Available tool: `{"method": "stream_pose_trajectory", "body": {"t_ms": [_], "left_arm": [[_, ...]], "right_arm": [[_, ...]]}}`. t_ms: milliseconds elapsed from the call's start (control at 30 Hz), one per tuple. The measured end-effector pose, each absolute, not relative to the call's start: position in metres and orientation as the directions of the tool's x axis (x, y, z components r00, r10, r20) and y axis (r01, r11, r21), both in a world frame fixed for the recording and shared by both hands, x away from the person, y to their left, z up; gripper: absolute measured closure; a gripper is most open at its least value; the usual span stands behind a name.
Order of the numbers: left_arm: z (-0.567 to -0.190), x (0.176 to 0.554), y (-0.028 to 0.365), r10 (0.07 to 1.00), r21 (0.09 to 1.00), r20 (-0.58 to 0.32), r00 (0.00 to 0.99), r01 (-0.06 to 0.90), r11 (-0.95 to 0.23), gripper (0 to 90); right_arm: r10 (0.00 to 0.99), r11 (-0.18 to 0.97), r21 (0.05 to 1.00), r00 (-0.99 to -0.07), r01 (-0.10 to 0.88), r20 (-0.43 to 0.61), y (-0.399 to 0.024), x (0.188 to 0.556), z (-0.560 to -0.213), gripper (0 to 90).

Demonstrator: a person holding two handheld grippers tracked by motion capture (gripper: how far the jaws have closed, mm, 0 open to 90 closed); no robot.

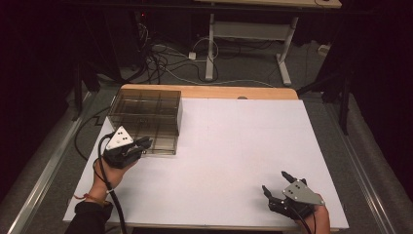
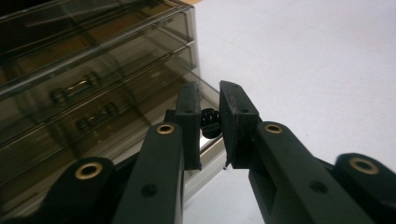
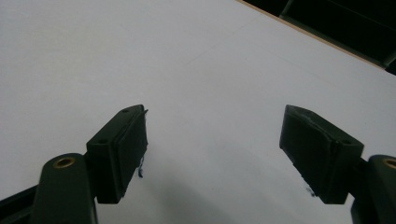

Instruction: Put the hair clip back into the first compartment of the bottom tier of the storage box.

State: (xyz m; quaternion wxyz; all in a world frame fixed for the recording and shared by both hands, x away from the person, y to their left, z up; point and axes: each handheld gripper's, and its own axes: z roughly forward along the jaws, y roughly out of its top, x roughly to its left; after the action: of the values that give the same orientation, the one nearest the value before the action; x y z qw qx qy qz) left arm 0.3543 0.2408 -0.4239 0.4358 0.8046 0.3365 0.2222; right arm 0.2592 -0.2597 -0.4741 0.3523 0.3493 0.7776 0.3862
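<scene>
A smoky see-through drawer box [image 1: 145,117] stands at the table's far left. Its stacked drawers [image 2: 84,84] have small dark handles on their fronts. My left gripper [image 1: 146,143] is at the box's near front, its jaws nearly together. Seen from the left gripper [image 2: 210,100], the pads press on a small black handle knob [image 2: 210,122] of the lowest drawer, whose front appears to stick out slightly from the box. My right gripper [image 1: 275,182] rests near the table's front right, open, and the right gripper view [image 3: 215,126] has bare white surface between its pads.
A white sheet [image 1: 234,141] covers the table, with a wooden edge [image 1: 219,91] along the far side. Beyond it are floor cables [image 1: 160,58] and another table's white legs [image 1: 210,44]. Metal rails run along both sides.
</scene>
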Motion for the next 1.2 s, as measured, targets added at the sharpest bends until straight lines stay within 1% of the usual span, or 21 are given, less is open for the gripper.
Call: {"method": "stream_pose_trajectory", "body": {"t_ms": [300, 567, 900, 1200], "left_arm": [[-0.424, 0.357, 0.268, 0.785, 0.863, 0.062, 0.617, 0.362, -0.353, 76.5], [-0.429, 0.361, 0.293, 0.825, 0.874, 0.03, 0.564, 0.385, -0.295, 76.5], [-0.438, 0.368, 0.304, 0.852, 0.872, 0.018, 0.524, 0.409, -0.27, 76.5], [-0.448, 0.38, 0.312, 0.871, 0.868, -0.013, 0.491, 0.439, -0.234, 76.4]], "right_arm": [[0.814, 0.461, 0.844, -0.509, 0.273, -0.28, -0.259, 0.259, -0.475, 23.5], [0.814, 0.462, 0.844, -0.509, 0.274, -0.28, -0.259, 0.259, -0.475, 23.5], [0.813, 0.461, 0.844, -0.512, 0.275, -0.278, -0.258, 0.26, -0.476, 23.5], [0.809, 0.468, 0.839, -0.516, 0.278, -0.281, -0.256, 0.26, -0.477, 23.5]]}}
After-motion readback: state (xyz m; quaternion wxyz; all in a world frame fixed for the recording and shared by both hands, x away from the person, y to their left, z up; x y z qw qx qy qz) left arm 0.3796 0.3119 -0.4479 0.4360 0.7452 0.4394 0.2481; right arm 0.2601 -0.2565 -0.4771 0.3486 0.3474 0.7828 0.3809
